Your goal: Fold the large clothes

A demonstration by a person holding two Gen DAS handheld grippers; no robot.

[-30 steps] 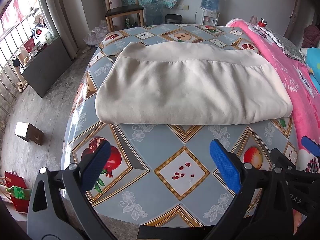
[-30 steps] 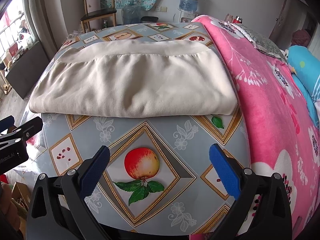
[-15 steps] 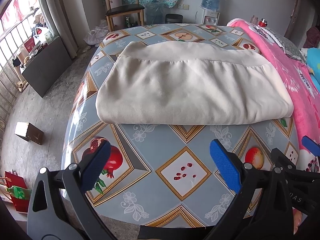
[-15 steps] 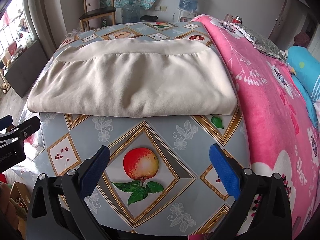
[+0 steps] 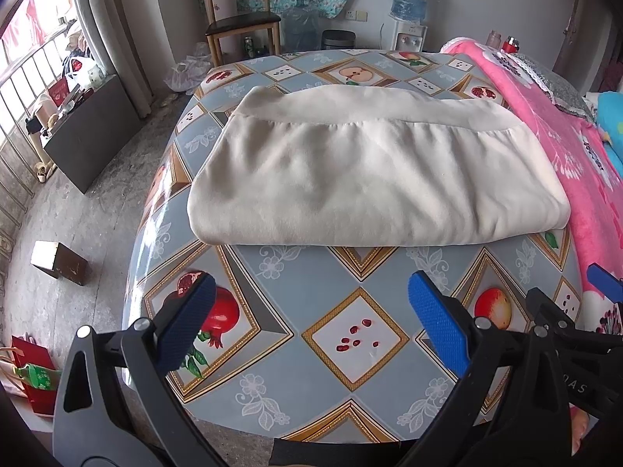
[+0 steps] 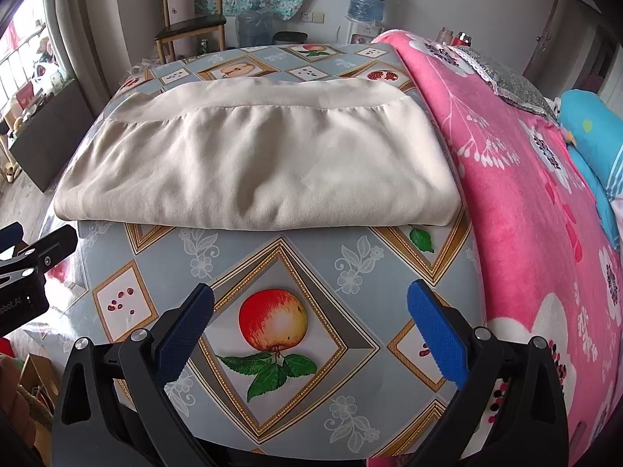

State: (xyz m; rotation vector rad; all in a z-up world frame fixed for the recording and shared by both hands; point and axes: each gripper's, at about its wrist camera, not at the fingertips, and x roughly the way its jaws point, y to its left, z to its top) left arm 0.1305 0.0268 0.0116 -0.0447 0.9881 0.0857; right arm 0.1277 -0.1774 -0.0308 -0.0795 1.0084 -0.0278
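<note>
A cream garment (image 5: 370,171) lies folded into a wide rectangle on the table (image 5: 350,299), its banded hem toward the far side; the right wrist view shows the same cream garment (image 6: 257,163). My left gripper (image 5: 311,327) hangs open over the near table edge, short of the fold, with nothing between its blue pads. My right gripper (image 6: 311,327) is likewise open and empty above the apple print, near the table's right side. Each gripper shows at the edge of the other's view.
The table (image 6: 350,264) wears a grey fruit-print oilcloth. A pink floral blanket (image 6: 545,194) on a bed borders its right side. A wooden chair (image 5: 237,19) and a water dispenser (image 5: 409,4) stand beyond. A brown box (image 5: 58,262) sits on the floor at left.
Both grippers have drifted very slightly; the garment lies as before and both stay open.
</note>
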